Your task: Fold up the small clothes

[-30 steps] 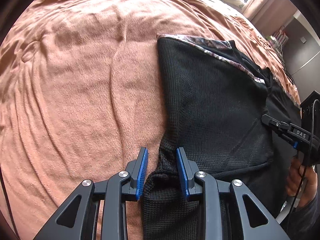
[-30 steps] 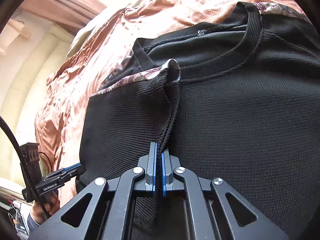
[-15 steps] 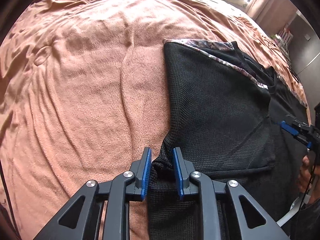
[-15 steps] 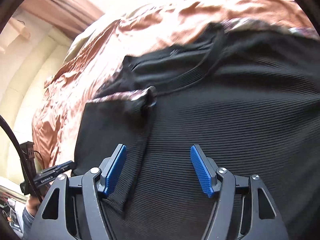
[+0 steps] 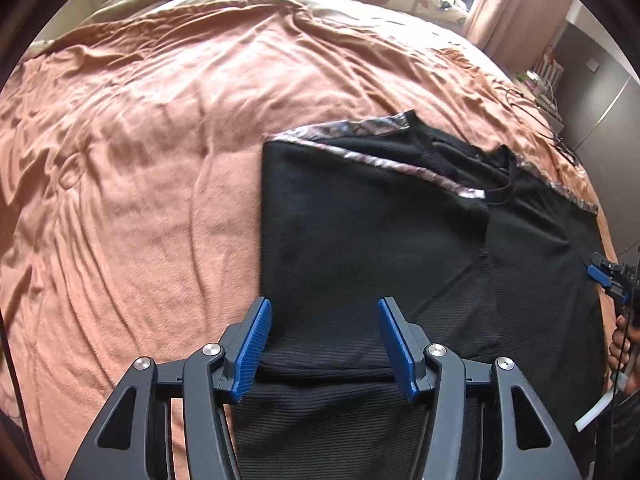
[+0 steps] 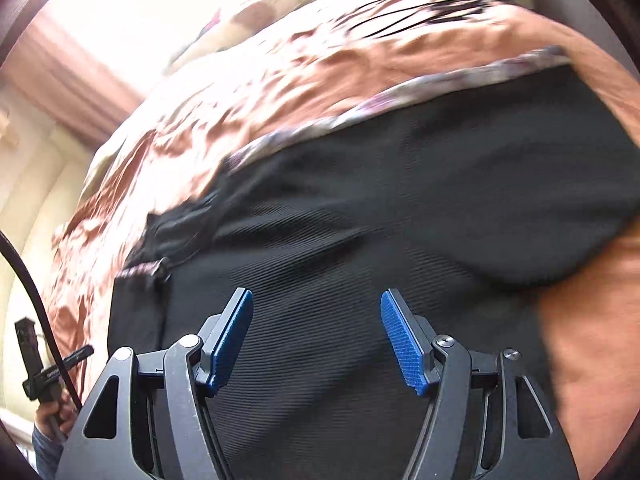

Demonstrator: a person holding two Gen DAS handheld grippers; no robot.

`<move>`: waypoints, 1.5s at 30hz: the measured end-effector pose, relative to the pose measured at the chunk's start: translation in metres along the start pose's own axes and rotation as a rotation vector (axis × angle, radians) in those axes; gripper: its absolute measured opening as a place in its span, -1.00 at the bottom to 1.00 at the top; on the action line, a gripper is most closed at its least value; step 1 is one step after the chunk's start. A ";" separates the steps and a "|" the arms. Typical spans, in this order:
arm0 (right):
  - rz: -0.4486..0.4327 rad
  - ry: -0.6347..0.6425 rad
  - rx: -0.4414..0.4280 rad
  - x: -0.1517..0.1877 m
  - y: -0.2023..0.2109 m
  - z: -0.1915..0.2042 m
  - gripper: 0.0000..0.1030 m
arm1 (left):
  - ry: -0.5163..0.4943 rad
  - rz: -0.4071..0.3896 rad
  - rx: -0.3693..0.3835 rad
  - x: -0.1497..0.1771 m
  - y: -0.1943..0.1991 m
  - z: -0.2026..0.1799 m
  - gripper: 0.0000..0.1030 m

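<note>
Left wrist view: black ribbed knit top with patterned purple-grey trim [image 5: 360,232] is seen lying flat on wrinkled salmon-pink bedspread [image 5: 140,160], right of centre. One side panel is seen folded inward over the body, its trimmed edge running diagonally toward the neckline [image 5: 508,184]. That fold looks done & laid fairly smooth.

Left gripper [image 5: 324,344] is held above the near edge of the folded panel, blue pads spread w/ jaws opening; fabric is seen below the gap, but nothing is pinched. Right gripper [image 5: 604,276] is seen at the far right edge of the top, w/ part of a hand [image 5: 620,340] under it.

Right wrist view (blurred by motion): same top [image 6: 400,220] fills the lower frame, trim across its upper edge. Right gripper [image 6: 316,340] is held over the cloth, jaws wide apart, nothing gripped. Left gripper [image 6: 60,368] is glimpsed at lower left.

Progress, judged: approx. one third done. First side fold is placed and released. Opposite side is not yet folded in, so that side fold is likely next; a crosswise fold of hem toward neckline is also left. Risk: loose knit may slip open when regrasped.
</note>
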State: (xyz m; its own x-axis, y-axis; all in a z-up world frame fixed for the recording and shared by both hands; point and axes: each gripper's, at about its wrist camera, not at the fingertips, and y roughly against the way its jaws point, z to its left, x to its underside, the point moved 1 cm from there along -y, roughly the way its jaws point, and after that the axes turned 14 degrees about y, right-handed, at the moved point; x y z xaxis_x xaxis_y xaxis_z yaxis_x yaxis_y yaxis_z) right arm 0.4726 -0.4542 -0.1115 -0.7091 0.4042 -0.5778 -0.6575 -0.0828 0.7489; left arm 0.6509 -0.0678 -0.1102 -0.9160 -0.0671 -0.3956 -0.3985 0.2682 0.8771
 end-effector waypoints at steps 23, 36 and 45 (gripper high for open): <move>-0.088 -0.317 0.215 0.032 0.090 -0.111 -0.13 | -0.086 0.006 0.070 0.019 -0.024 -0.106 0.11; -0.176 -0.369 0.358 0.025 0.071 -0.124 -0.16 | -0.127 0.039 0.101 0.029 -0.057 -0.145 0.11; -0.204 -0.299 0.403 0.000 0.062 -0.121 -0.87 | -0.136 0.039 0.102 0.029 -0.059 -0.151 0.11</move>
State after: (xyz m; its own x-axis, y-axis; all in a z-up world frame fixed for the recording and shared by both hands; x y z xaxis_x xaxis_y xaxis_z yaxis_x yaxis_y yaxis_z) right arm 0.4011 -0.5691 -0.1047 -0.4349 0.6220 -0.6512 -0.5831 0.3565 0.7300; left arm 0.6407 -0.2310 -0.1322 -0.9131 0.0738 -0.4011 -0.3496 0.3649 0.8629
